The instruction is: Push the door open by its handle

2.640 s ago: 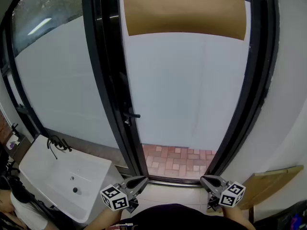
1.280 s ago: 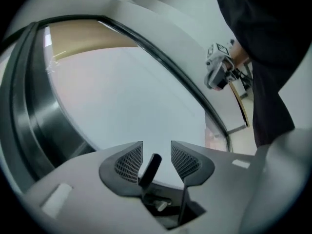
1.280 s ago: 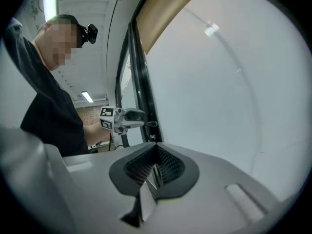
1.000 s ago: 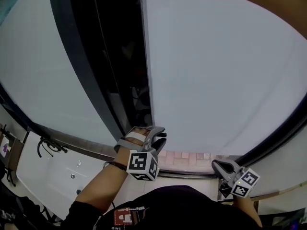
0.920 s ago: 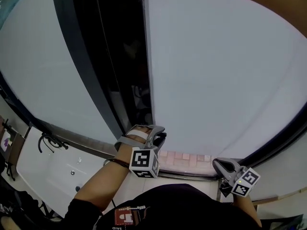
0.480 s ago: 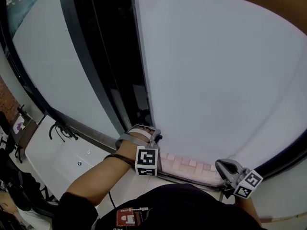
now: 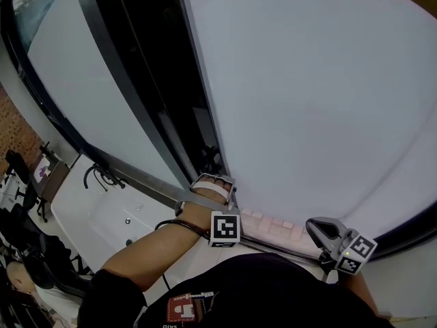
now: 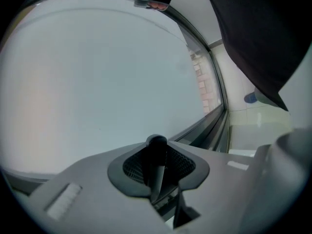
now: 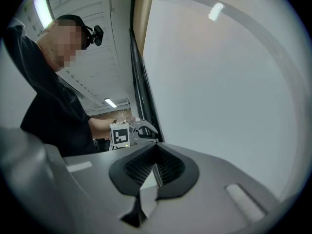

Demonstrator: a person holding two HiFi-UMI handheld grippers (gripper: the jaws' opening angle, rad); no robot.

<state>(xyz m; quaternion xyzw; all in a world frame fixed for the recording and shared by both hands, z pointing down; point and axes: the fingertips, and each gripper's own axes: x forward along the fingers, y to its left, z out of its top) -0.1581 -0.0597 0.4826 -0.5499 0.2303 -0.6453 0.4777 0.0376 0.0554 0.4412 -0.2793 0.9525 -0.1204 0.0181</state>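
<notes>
At the door's left edge, low in the head view, the door handle is covered by the left gripper (image 7: 216,182) and the hand behind it, so we cannot make it out from above. Only the left gripper view shows the door handle (image 8: 157,152): a slim black bar with a rounded end, standing upright between the two mesh pads and rising a little above them. The left gripper's jaws have just been closing and now clamp on that bar. How the handle joins the door is hidden below the gripper's body. The frosted glass door (image 7: 307,101) fills most of the head view and runs out of the picture at top and right. We see nothing through it except a pale strip of brick paving (image 7: 273,225) at its foot. A black door frame (image 7: 136,94) runs beside it on the left. The right gripper (image 7: 313,225) is held low near the door's bottom right, apart from the handle, its jaws together with nothing between them. A white sink (image 7: 109,217) with a black tap (image 7: 99,176) is partly cut off at lower left
</notes>
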